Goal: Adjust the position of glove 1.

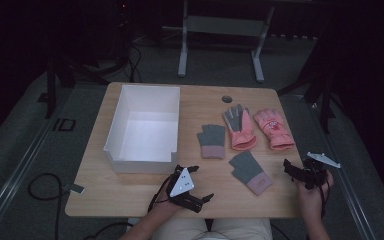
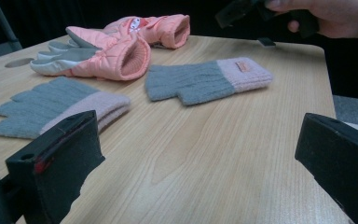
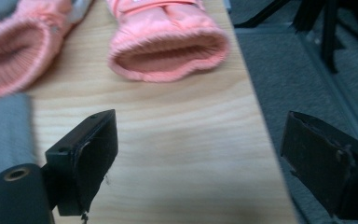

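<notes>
Four gloves lie on the wooden table (image 1: pixel 130 192). One grey knit glove with a pink cuff (image 1: pixel 212 141) (image 2: pixel 56 105) rests mid-table, its twin (image 1: pixel 250 171) (image 2: pixel 205 81) nearer the front. Two pink padded gloves (image 1: pixel 240 127) (image 1: pixel 274 128) lie side by side behind them, cuffs facing me (image 2: pixel 107 53) (image 3: pixel 168 46). My left gripper (image 1: pixel 200 183) (image 2: pixel 198 154) hovers low at the front edge, open and empty, aimed at the gloves. My right gripper (image 1: pixel 295 167) (image 3: pixel 200 154) is open and empty at the table's right edge, just short of the right pink glove's cuff.
An open white box (image 1: pixel 145 125) stands on the left half of the table, close to my left gripper. A round cable hole (image 1: pixel 227 99) sits near the back edge. Grey floor (image 3: pixel 307 70) drops away right of the table. Metal stand legs (image 1: pixel 182 55) rise behind.
</notes>
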Available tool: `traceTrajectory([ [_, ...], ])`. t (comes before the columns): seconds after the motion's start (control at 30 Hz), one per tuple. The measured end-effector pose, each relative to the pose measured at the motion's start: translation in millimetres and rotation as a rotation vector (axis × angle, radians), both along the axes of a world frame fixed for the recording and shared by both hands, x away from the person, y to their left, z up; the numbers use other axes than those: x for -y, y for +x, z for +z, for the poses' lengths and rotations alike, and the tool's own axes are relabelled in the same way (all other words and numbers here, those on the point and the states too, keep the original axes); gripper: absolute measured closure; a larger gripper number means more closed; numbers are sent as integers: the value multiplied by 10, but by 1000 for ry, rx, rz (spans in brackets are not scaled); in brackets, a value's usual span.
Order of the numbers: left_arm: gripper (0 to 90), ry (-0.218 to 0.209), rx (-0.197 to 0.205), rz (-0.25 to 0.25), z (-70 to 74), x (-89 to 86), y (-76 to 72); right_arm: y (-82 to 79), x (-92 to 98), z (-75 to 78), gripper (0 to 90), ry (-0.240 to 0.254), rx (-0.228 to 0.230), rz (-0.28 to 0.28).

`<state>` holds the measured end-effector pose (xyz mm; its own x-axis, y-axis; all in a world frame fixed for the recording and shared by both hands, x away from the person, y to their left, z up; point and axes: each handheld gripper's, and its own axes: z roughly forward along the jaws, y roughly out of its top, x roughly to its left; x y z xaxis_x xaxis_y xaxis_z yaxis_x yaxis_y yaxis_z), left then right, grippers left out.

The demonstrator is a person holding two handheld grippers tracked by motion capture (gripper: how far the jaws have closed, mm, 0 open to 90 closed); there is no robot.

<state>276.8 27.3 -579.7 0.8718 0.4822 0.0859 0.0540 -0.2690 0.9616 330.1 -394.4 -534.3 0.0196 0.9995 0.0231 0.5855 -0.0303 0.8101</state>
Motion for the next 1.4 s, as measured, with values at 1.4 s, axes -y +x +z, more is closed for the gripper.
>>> traceTrajectory([
  [1.4,0,0,4,-12,-1,5,-12,466,-1527,532,211,-54,10,147],
])
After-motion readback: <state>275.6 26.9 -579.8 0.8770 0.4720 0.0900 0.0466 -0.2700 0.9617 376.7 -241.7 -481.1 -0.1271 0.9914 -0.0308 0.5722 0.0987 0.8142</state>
